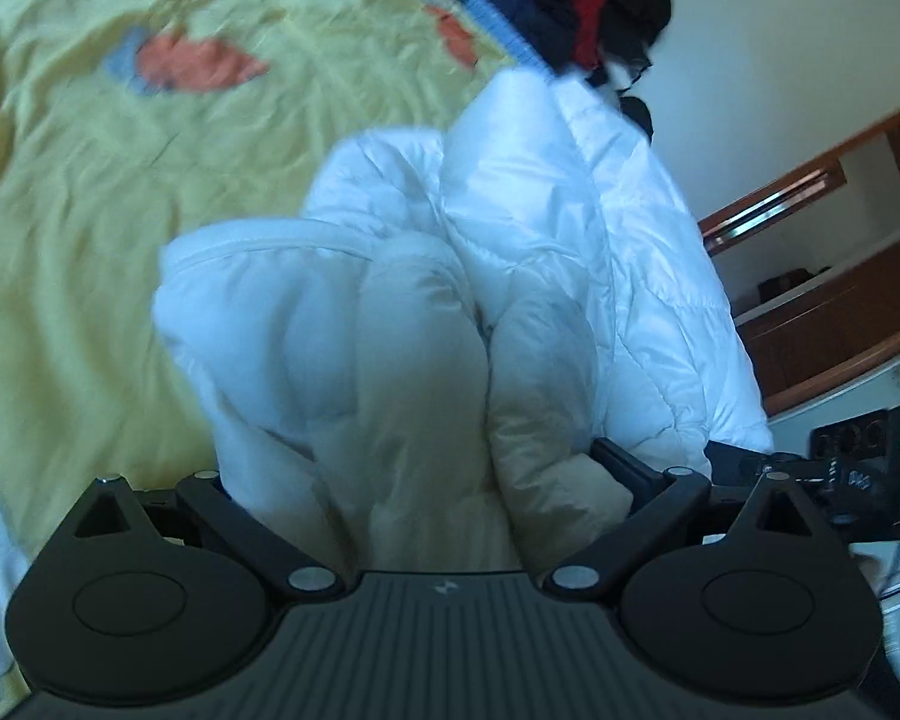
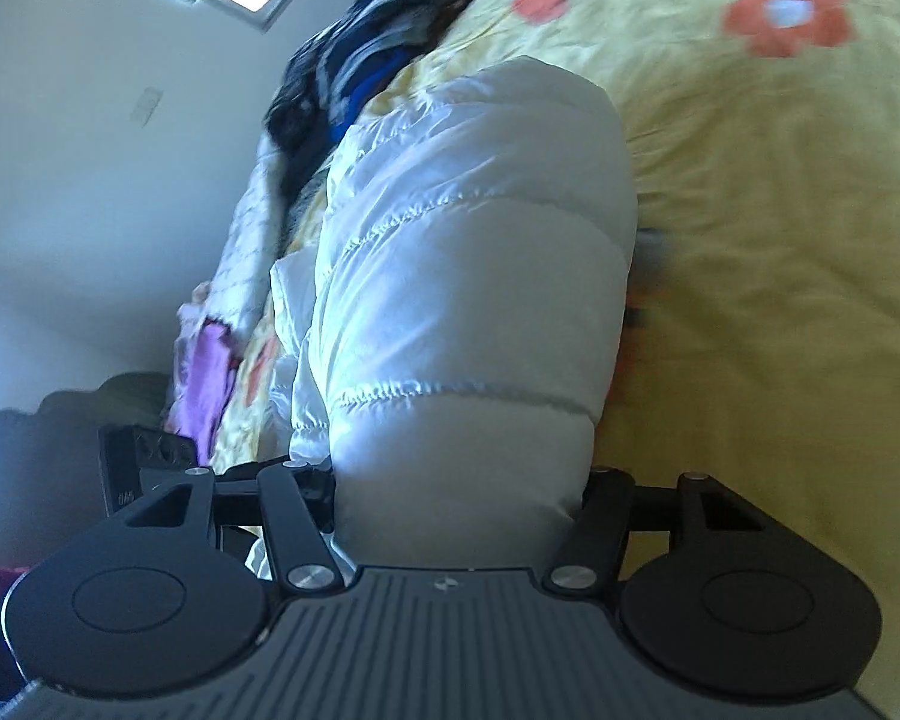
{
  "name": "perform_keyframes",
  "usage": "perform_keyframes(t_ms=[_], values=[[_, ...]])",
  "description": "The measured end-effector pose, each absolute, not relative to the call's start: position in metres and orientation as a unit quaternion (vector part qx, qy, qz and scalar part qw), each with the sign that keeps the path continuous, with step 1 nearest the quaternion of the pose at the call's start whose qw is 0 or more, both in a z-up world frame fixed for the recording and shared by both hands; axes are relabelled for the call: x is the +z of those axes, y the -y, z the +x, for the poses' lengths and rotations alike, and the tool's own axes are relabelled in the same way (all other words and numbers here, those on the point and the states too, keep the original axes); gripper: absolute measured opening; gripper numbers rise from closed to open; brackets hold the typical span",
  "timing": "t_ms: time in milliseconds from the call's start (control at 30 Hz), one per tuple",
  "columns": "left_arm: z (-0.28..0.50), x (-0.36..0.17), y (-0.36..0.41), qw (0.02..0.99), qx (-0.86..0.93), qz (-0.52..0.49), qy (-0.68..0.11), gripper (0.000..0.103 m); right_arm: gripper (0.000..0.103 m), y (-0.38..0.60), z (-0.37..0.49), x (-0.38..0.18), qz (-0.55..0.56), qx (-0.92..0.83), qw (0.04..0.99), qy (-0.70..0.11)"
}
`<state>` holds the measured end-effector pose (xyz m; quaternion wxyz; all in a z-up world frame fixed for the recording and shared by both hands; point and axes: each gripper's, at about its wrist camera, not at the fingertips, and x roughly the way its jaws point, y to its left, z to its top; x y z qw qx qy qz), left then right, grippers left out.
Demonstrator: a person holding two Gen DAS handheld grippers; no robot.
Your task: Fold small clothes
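A white quilted puffer jacket (image 1: 510, 228) lies bunched over the yellow flowered bedspread (image 1: 90, 240). In the left wrist view its padded folds fill the space between my left gripper's (image 1: 426, 480) jaws, which are shut on the fabric; the fingertips are buried in it. In the right wrist view the same jacket (image 2: 474, 252) runs as a thick quilted roll away from my right gripper (image 2: 459, 492), whose jaws are shut on its near end. The fingertips are hidden there too. The other gripper's body (image 1: 858, 468) shows at the right edge of the left view.
A pile of dark, red and blue clothes (image 1: 558, 0) sits at the far end of the bed. More dark clothes (image 2: 360, 66) and a purple and white garment (image 2: 216, 336) lie along the bed edge. A wooden shelf unit (image 1: 822, 276) stands by the wall.
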<state>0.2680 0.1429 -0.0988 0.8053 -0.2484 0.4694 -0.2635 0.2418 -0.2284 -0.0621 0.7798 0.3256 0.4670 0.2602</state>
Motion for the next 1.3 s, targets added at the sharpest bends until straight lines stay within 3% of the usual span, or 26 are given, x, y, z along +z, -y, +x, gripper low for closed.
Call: perform_keyframes(t_ms=[67,200,467,733,833,967,1233,1300], values=[[0.266,-0.096,-0.136,0.826,-0.243,-0.224,-0.456,0.103,0.063,0.226,0.243,-0.074,0.324,0.252,0.783,-0.468],[0.260,-0.091,-0.135,0.854,-0.207,-0.193,-0.437,0.103,0.096,0.222,0.245,-0.099,0.357,0.224,0.784,-0.456],[0.219,-0.043,-0.153,0.904,-0.165,-0.168,-0.356,0.102,0.096,0.288,0.179,-0.075,0.427,0.184,0.803,-0.373],[0.163,0.025,-0.093,0.944,-0.174,-0.090,-0.264,0.102,0.094,0.279,0.072,0.002,0.220,0.128,0.938,-0.236],[0.174,0.017,-0.046,0.945,-0.200,-0.030,-0.259,0.102,0.094,0.256,0.090,-0.005,0.209,0.157,0.935,-0.241],[0.212,-0.020,-0.018,0.928,-0.188,0.022,-0.320,0.102,0.088,0.229,0.135,-0.024,0.212,0.144,0.920,-0.297],[0.231,-0.065,-0.059,0.940,-0.140,0.022,-0.311,0.103,0.087,0.198,0.168,-0.029,0.219,0.151,0.913,-0.310],[0.234,-0.069,-0.057,0.939,-0.137,0.015,-0.314,0.103,0.093,0.188,0.179,-0.037,0.205,0.158,0.911,-0.320]])
